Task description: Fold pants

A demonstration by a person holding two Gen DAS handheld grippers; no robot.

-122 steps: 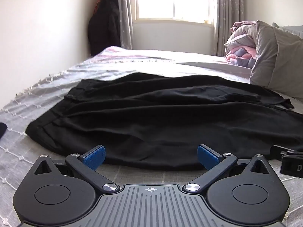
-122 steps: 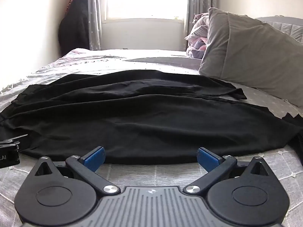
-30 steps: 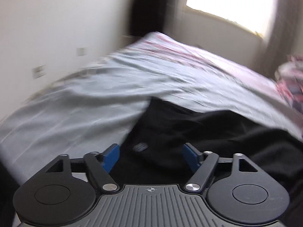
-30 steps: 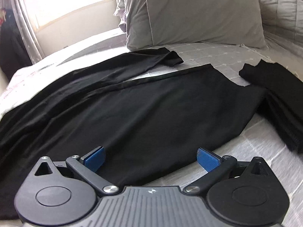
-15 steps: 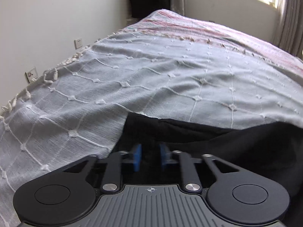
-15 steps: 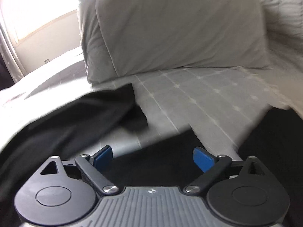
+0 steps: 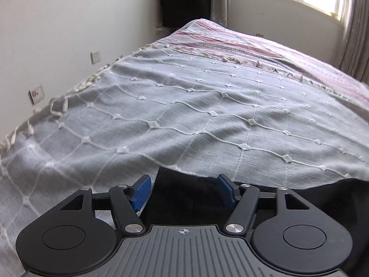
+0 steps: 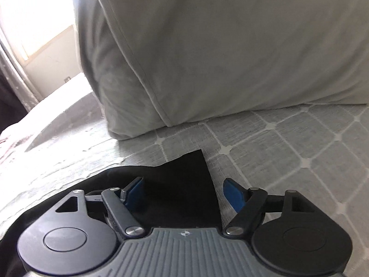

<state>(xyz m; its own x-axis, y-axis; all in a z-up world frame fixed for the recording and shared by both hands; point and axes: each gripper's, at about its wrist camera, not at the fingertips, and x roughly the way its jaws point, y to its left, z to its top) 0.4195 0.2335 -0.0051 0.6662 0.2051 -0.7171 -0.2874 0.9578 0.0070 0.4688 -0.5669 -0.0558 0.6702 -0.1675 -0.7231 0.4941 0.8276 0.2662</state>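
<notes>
Left gripper (image 7: 184, 190) jaws reopened wide over pants (image 7: 184, 198), right gripper (image 8: 184, 192) wide, pillow (image 8: 219, 46) ahead

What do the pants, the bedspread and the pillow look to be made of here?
Pants: thin, matte black fabric, likely a soft knit; it lies limp with no sheen. Bedspread: pale grey woven cloth, seemingly cotton, with raised knotted white threads and a tasselled fringe. Pillow: smooth grey cloth cover with a piped seam.

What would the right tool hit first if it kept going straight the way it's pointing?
The black pants first: their corner already lies between the right tool's open fingers. Beyond that comes bare bedspread, then probably the grey pillow, though depth is unclear.
</notes>
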